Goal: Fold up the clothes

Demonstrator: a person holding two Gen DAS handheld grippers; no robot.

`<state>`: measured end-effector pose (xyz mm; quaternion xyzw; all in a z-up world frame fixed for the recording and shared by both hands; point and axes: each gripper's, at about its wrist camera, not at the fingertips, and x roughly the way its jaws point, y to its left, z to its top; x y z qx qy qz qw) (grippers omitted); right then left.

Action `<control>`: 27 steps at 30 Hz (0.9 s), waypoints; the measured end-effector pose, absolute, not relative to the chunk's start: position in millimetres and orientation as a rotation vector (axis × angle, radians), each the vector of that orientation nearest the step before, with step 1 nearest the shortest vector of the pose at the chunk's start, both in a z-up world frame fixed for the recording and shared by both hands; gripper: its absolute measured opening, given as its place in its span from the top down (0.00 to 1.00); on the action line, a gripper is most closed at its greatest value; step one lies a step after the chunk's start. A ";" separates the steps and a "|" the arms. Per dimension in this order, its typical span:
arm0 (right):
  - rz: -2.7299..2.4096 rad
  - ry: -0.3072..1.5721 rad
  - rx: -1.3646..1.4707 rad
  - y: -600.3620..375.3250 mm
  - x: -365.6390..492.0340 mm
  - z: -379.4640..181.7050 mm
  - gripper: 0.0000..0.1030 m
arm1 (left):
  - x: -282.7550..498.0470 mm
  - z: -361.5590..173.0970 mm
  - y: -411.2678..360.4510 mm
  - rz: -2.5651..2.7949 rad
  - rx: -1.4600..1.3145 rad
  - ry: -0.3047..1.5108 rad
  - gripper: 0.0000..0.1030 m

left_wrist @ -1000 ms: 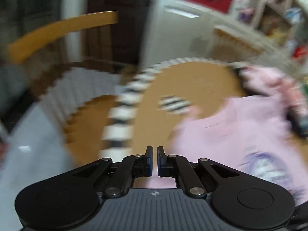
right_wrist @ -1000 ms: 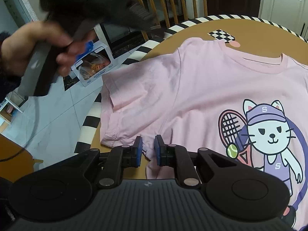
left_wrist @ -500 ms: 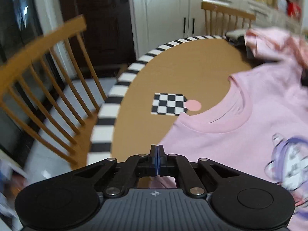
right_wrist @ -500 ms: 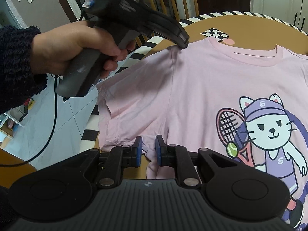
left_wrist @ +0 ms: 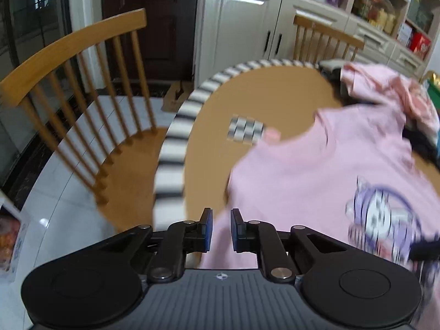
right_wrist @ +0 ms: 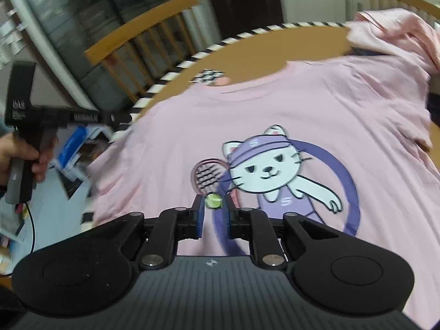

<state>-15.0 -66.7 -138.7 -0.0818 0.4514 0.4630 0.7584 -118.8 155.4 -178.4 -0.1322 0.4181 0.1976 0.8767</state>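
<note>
Pink cat-print T-shirt spread print-up on the round surface, collar beside the checkered marker. Left tongs, pinched shut half a second ago, now parted and empty at the shirt's left edge. Right tongs narrowly open, shifted from the sleeve to over the print. Likely regrasping.

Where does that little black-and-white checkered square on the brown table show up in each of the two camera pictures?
Left wrist view: the black-and-white checkered square lies blurred at centre, on bare table just beyond the pink cat-print T-shirt.
Right wrist view: it sits upper centre, at the T-shirt's collar edge.
Shared landmark: the table's black-and-white striped rim, running left of the square in both views.
</note>
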 end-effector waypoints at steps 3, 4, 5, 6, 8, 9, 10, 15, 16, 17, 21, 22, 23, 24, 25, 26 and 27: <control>1.173 0.939 -0.241 -45.1 -40.5 -136.9 0.86 | -146.6 -184.4 147.5 0.458 -0.281 0.902 0.84; 1.220 0.924 -0.276 -34.6 -49.4 -138.0 0.86 | -153.9 -186.1 145.5 0.469 -0.285 0.913 0.83; 1.267 0.907 -0.312 -23.9 -58.3 -139.3 0.86 | -159.7 -188.3 144.0 0.477 -0.289 0.925 0.82; 1.297 0.879 -0.369 -13.6 -66.5 -142.1 0.85 | -162.9 -191.8 143.5 0.481 -0.292 0.940 0.82; 1.339 0.832 -0.471 4.7 -78.5 -148.4 0.84 | -168.8 -193.8 143.2 0.493 -0.284 0.946 0.75; 1.351 0.816 -0.514 12.5 -81.9 -151.7 0.84 | -172.0 -193.5 143.0 0.500 -0.277 0.944 0.72; 1.363 0.800 -0.557 20.3 -85.3 -155.1 0.84 | -174.3 -193.3 143.2 0.504 -0.274 0.943 0.71; 1.383 0.720 -0.721 39.6 -88.2 -162.2 0.63 | -180.0 -192.6 141.9 0.500 -0.272 0.944 0.71; 1.385 0.703 -0.754 43.1 -89.0 -163.6 0.63 | -180.2 -192.6 140.9 0.498 -0.264 0.944 0.71; 1.402 0.715 -0.777 45.8 -89.9 -165.9 0.68 | -179.2 -192.7 139.7 0.494 -0.251 0.946 0.71; 1.411 0.726 -0.814 45.9 -91.5 -169.8 0.94 | -175.1 -193.2 134.9 0.480 -0.201 0.953 0.76; 1.411 0.731 -0.811 44.4 -92.5 -169.2 0.95 | -174.1 -193.3 133.7 0.476 -0.188 0.954 0.78; 1.410 0.736 -0.808 42.9 -93.5 -168.6 0.95 | -173.2 -193.3 132.5 0.474 -0.177 0.956 0.79; 1.410 0.742 -0.805 41.4 -94.5 -167.9 0.95 | -172.4 -193.2 131.3 0.472 -0.167 0.959 0.80; 1.410 0.747 -0.802 39.9 -95.5 -167.3 0.95 | -171.9 -193.1 130.4 0.472 -0.159 0.961 0.80; 1.409 0.752 -0.799 38.4 -96.5 -166.7 0.96 | -172.0 -193.1 130.4 0.473 -0.159 0.961 0.80; 1.409 0.758 -0.797 36.9 -97.5 -166.0 0.96 | -172.3 -193.2 130.7 0.475 -0.164 0.959 0.80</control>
